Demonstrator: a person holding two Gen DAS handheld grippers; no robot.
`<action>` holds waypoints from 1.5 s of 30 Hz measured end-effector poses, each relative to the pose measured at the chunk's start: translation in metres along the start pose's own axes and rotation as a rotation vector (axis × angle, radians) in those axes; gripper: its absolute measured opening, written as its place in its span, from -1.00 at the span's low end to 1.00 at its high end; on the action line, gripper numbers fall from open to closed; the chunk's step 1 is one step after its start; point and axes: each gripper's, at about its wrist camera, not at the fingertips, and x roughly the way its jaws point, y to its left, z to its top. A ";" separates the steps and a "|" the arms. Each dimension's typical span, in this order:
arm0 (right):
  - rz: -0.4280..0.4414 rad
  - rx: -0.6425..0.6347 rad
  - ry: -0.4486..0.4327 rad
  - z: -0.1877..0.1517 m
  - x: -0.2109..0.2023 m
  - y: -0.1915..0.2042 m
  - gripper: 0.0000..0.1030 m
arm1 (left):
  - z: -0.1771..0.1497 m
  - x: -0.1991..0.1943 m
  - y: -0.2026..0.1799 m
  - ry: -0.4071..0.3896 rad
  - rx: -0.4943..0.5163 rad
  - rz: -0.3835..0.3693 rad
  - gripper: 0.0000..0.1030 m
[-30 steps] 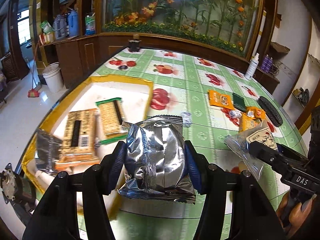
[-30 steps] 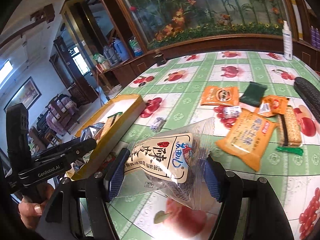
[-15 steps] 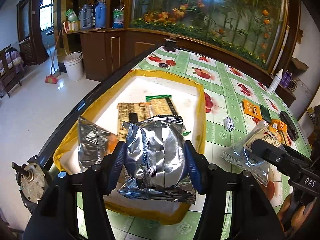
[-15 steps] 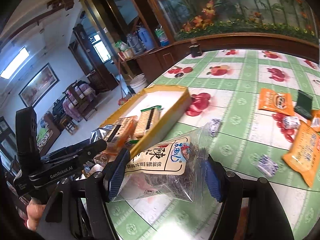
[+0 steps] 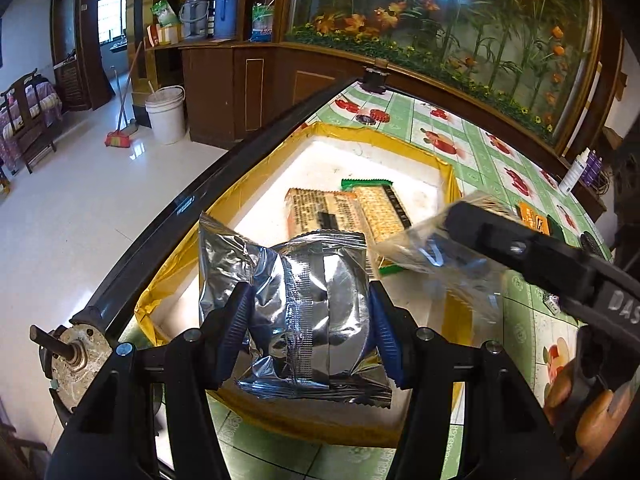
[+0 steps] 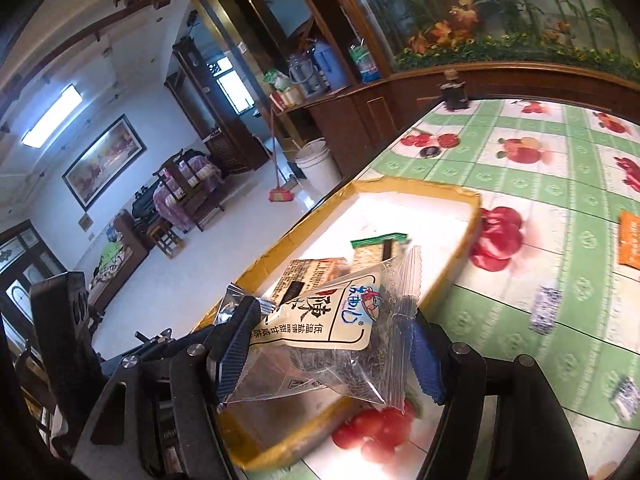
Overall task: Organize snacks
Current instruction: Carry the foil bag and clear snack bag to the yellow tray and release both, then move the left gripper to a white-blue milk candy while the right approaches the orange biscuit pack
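Note:
My left gripper [image 5: 310,338] is shut on a silver foil snack bag [image 5: 316,316] and holds it above the near end of the yellow-rimmed white tray [image 5: 400,136]. My right gripper [image 6: 326,354] is shut on a clear bag of dark snacks with a white label [image 6: 340,320], held over the tray's near right corner [image 6: 440,192]; it also shows blurred in the left wrist view [image 5: 436,252]. In the tray lie a brown cracker pack [image 5: 324,212], a green-edged cracker pack [image 5: 384,204] and another silver bag [image 5: 224,252].
The tray sits at the left edge of a table with a green fruit-print cloth [image 6: 560,184]. Small wrapped candies [image 6: 544,312] and an orange packet [image 6: 630,240] lie on the cloth to the right. A white spray bottle [image 5: 574,170] stands at the far right. Beyond the table edge is open floor.
Both grippers have moved left with their bags, from over the cloth to over the tray. The right gripper's clear bag now hangs over the tray's near right corner.

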 end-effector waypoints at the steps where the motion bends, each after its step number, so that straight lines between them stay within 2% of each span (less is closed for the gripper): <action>1: -0.005 -0.004 0.008 0.000 0.006 0.001 0.38 | 0.000 0.002 0.001 0.004 0.001 0.005 0.11; 7: -0.026 -0.009 0.039 -0.004 0.029 -0.002 0.39 | -0.001 0.004 0.003 -0.002 0.012 0.021 0.11; 9: -0.042 -0.030 0.042 -0.003 0.031 0.001 0.46 | 0.000 0.005 0.004 0.000 0.012 0.026 0.12; 12: -0.053 -0.042 0.048 -0.001 0.033 0.002 0.51 | 0.000 0.006 0.007 0.003 -0.004 0.025 0.21; 16: -0.043 -0.024 0.044 -0.002 0.030 -0.001 0.57 | 0.004 0.004 0.014 0.012 -0.043 0.008 0.27; 20: -0.034 -0.005 0.024 0.001 0.020 -0.003 0.76 | 0.005 -0.005 0.016 -0.016 -0.061 0.016 0.32; 23: -0.062 0.018 0.020 0.003 0.015 -0.009 0.84 | 0.006 -0.012 0.015 -0.035 -0.063 0.013 0.43; 27: -0.094 0.041 0.032 0.004 0.008 -0.021 0.85 | 0.007 -0.019 0.010 -0.049 -0.050 0.014 0.43; 31: -0.089 0.079 0.006 -0.003 -0.017 -0.037 0.85 | 0.008 -0.025 0.000 -0.060 -0.037 0.000 0.43; 37: -0.164 0.080 -0.140 -0.033 -0.087 -0.065 0.85 | 0.003 -0.024 -0.030 -0.051 0.012 -0.053 0.43; 43: -0.299 0.147 -0.187 -0.063 -0.148 -0.115 0.85 | -0.006 -0.016 -0.074 -0.003 0.083 -0.139 0.42; 45: -0.369 0.160 -0.191 -0.072 -0.164 -0.130 0.85 | -0.010 -0.016 -0.088 0.010 0.109 -0.162 0.42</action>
